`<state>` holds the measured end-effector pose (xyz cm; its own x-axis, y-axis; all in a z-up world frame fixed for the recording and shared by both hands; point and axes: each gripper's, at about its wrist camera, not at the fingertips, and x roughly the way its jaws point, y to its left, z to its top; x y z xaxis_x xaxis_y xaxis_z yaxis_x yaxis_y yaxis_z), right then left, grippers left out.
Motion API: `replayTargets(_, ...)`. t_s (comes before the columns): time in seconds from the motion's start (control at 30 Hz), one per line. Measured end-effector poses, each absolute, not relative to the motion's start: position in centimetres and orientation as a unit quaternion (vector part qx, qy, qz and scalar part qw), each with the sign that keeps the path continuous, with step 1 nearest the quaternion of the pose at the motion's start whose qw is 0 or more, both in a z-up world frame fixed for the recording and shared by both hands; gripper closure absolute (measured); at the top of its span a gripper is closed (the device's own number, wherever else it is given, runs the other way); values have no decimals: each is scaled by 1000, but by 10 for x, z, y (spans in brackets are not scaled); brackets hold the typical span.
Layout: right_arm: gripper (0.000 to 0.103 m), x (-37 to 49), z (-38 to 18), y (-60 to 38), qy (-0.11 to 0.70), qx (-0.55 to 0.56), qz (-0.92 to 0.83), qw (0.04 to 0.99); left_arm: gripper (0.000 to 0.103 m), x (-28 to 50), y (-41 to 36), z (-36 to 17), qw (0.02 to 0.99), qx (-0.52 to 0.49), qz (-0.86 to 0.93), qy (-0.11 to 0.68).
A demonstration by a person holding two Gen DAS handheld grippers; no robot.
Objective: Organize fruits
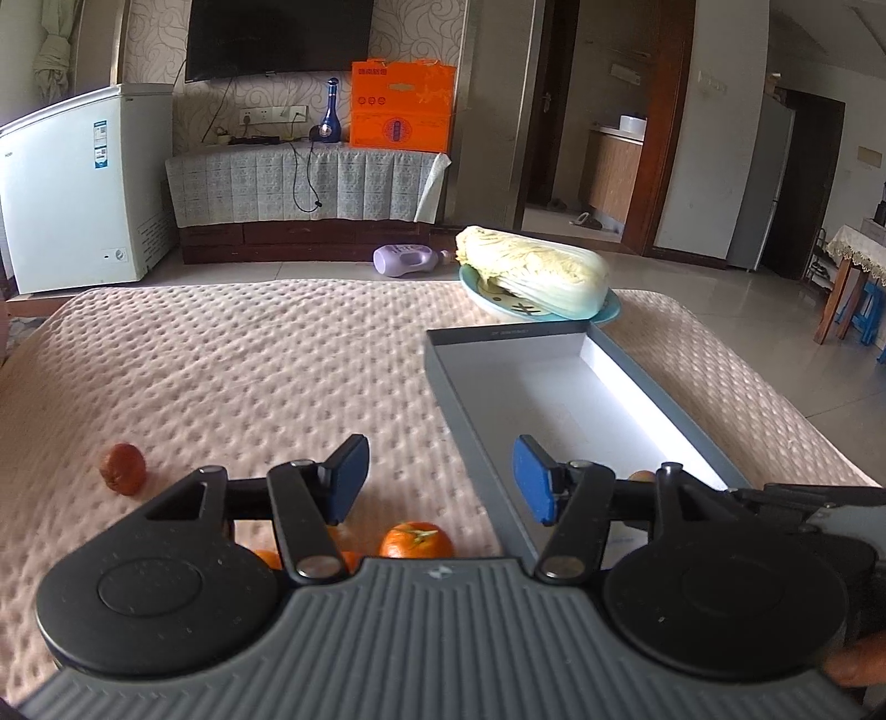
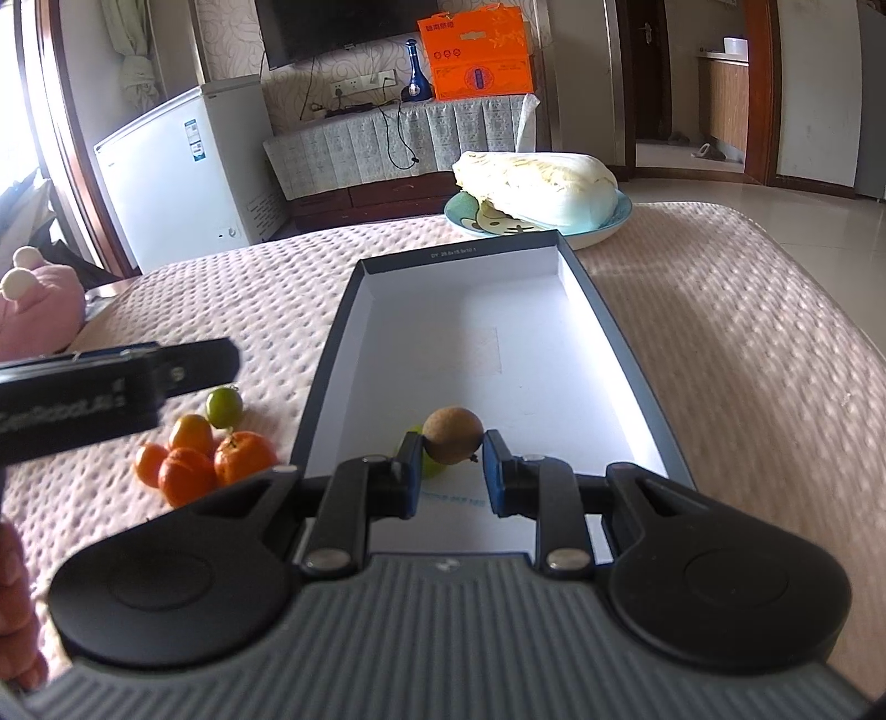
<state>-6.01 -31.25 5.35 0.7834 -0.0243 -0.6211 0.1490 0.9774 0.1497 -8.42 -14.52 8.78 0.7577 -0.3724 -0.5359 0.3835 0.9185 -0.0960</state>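
Left hand-held gripper: jaws wide apart, holding nothing. It hangs above the quilted pink bed, straddling the near left edge of the grey box. In the right wrist view this gripper appears from the side at the left edge, above the fruit pile.

Right hand-held gripper: jaws set against either side of a round brown fruit, at the near end of the box. Whether the fruit is lifted or resting on the white box floor cannot be told. A small green fruit lies just behind and below the left finger, inside the box, mostly hidden.

Loose fruit on the bed, left of the box: a cluster of orange tangerines, touching one another, with a green citrus at the far side of the cluster. In the left wrist view one tangerine shows just beyond the gripper body, with others partly hidden behind the left finger linkage. A darker reddish fruit lies alone, well apart to the left.

Beyond the far end of the box, a napa cabbage rests on a blue plate, which sits on the bed. The rest of the box interior is bare white.

Background: white chest freezer, orange carton, wall television.
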Motion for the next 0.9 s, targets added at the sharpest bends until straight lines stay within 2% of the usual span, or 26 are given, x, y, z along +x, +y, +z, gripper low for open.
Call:
replayTargets(0.5,75,-49,48,-311,327,107,-71,936,36,-85,-81,94,945,4,-177,275)
replayTargets(0.9,76,-51,49,-314,325,115,-85,935,35,-84,-59,94,948,-3,-163,273)
